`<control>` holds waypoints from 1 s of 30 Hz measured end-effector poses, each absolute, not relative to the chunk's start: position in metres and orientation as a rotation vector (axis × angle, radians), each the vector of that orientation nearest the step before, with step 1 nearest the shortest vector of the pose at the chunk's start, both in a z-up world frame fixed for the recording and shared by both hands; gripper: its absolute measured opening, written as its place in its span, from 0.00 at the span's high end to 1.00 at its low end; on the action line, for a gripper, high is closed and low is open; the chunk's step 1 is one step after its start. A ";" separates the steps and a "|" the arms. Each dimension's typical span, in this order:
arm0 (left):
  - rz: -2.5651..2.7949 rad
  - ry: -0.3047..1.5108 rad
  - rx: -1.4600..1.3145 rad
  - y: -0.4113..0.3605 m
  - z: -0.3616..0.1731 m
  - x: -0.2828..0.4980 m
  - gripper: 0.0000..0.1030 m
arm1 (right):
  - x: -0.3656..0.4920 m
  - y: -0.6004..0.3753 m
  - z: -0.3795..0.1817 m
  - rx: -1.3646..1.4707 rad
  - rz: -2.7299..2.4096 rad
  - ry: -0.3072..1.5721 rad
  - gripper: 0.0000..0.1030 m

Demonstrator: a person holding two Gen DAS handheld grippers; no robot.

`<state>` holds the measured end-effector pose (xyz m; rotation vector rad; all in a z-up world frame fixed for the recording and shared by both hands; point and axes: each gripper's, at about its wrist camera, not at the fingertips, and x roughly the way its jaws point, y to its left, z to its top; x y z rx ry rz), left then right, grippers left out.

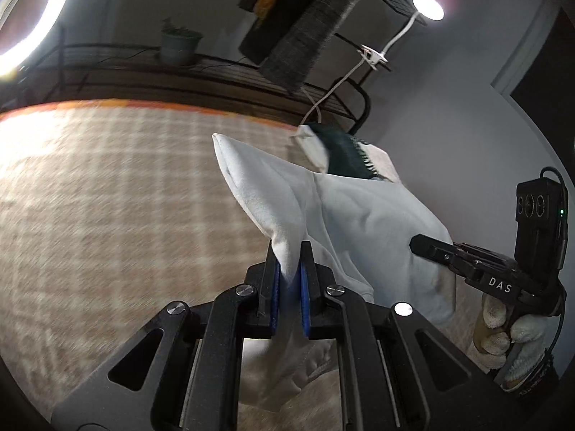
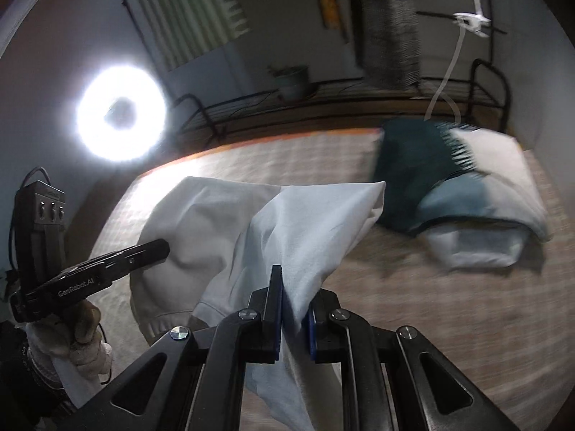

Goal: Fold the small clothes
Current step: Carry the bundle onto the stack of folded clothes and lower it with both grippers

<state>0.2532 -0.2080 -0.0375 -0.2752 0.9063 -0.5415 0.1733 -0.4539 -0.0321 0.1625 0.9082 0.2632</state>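
While both grippers hold it above the bed, a pale garment hangs stretched between them, its folds slack and one corner standing up in a peak. The left gripper has its blue-padded fingers pressed narrow on a pinch of the white cloth, which trails down below the jaws. The right gripper is likewise clamped on a fold of the same garment, its fingers close together with fabric spilling beneath them. Each tool shows in the other's view, gripped by a gloved hand, the black fingers reaching to the cloth's far edge. Below lies a checked beige bedspread with an orange border. A stack of folded clothes, dark green on top of pale pieces, sits near the bed's far corner, well apart from the held garment. Behind the bed, a ring light glares beside a wall, a potted plant stands on a dark metal rack, and a small lamp shines on a white gooseneck.
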 end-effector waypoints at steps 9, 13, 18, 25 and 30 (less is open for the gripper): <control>-0.612 0.857 -0.223 -0.312 -0.029 0.298 0.93 | 0.205 -0.541 -0.013 0.105 0.120 0.853 0.92; -0.629 0.829 -0.194 -0.354 -0.026 0.323 0.93 | 0.226 -0.575 -0.009 0.072 0.051 0.830 0.92; -0.630 0.802 -0.181 -0.400 -0.028 0.357 0.93 | 0.261 -0.614 -0.005 0.032 -0.005 0.785 0.92; -0.608 0.782 -0.145 -0.438 -0.044 0.394 0.93 | 0.304 -0.650 -0.021 0.051 -0.019 0.761 0.92; -0.574 0.794 -0.125 -0.446 -0.062 0.405 0.93 | 0.323 -0.662 -0.041 0.071 -0.020 0.769 0.92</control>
